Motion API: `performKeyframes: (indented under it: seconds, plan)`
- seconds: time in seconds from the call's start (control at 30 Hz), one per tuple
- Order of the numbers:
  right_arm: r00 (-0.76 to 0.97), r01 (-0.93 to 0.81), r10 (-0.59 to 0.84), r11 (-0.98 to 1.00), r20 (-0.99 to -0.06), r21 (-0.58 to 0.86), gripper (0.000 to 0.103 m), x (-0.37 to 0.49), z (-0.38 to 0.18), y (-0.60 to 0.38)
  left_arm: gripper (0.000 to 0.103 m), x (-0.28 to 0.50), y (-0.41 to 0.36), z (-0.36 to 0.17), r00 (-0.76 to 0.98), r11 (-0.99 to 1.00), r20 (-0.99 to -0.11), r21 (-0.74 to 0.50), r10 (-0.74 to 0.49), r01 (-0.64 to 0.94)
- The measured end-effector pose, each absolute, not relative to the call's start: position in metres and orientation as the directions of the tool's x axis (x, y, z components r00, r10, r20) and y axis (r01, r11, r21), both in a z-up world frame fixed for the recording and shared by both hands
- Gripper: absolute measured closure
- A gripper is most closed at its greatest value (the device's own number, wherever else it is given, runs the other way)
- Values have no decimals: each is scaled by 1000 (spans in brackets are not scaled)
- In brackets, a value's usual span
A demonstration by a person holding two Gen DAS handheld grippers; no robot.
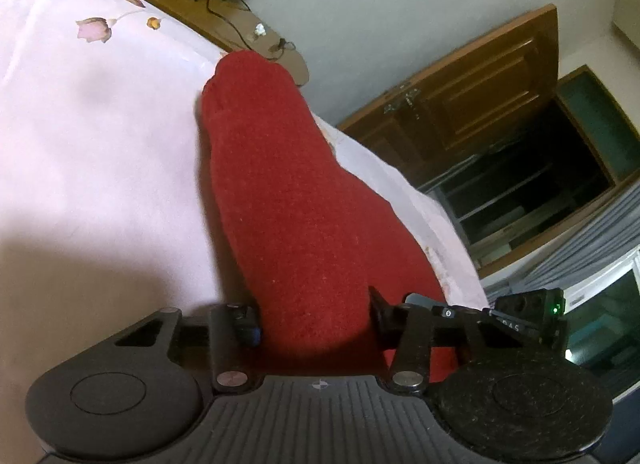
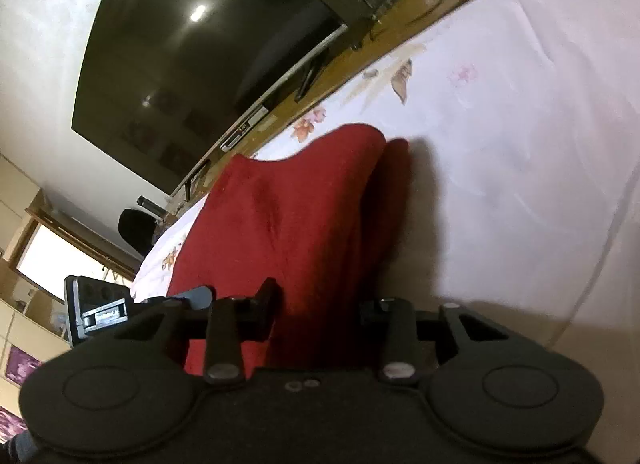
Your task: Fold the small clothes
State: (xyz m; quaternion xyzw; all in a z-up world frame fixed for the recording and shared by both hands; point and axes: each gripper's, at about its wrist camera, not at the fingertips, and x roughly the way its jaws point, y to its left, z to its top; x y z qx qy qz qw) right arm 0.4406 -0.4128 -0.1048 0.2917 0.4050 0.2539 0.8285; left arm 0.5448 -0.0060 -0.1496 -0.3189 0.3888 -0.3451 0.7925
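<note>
A red knitted garment (image 1: pixel 288 192) lies folded lengthwise on a pale pink bedsheet (image 1: pixel 100 136). My left gripper (image 1: pixel 314 322) has its jaws set apart around the near end of the garment, and the cloth fills the gap between the fingers (image 1: pixel 246 324). In the right wrist view the same red garment (image 2: pixel 296 216) rises in a fold between the jaws of my right gripper (image 2: pixel 320 312). Its fingers (image 2: pixel 266 304) stand on either side of the cloth. The fingertips of both grippers are hidden by the fabric.
A wooden bench (image 1: pixel 224 12) with cables runs along the far side of the bed. A large dark television (image 2: pixel 192 60) hangs on the wall above it. A wooden door (image 1: pixel 480 92) and an open dark doorway (image 1: pixel 532 192) are to the right.
</note>
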Motion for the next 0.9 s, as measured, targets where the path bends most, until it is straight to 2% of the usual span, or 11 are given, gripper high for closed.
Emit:
performKeyframes:
  seconds: [0.23, 0.47, 0.73, 0.9]
  plan:
    - [561, -231, 656, 710, -505, 666, 70, 429, -69, -389, 59, 525, 22, -109, 473, 544, -356, -761, -806, 353]
    - [555, -277, 681, 693, -478, 666, 70, 421, -43, -326, 59, 497, 100, -82, 508, 555, -347, -757, -788, 344]
    - [477, -338, 751, 637, -457, 693, 70, 430, -44, -225, 59, 458, 216, -82, 564, 583, -365, -765, -741, 272]
    - [412, -345, 784, 606, -465, 717, 70, 433, -57, -162, 59, 438, 278, -110, 557, 569, -386, -798, -736, 198]
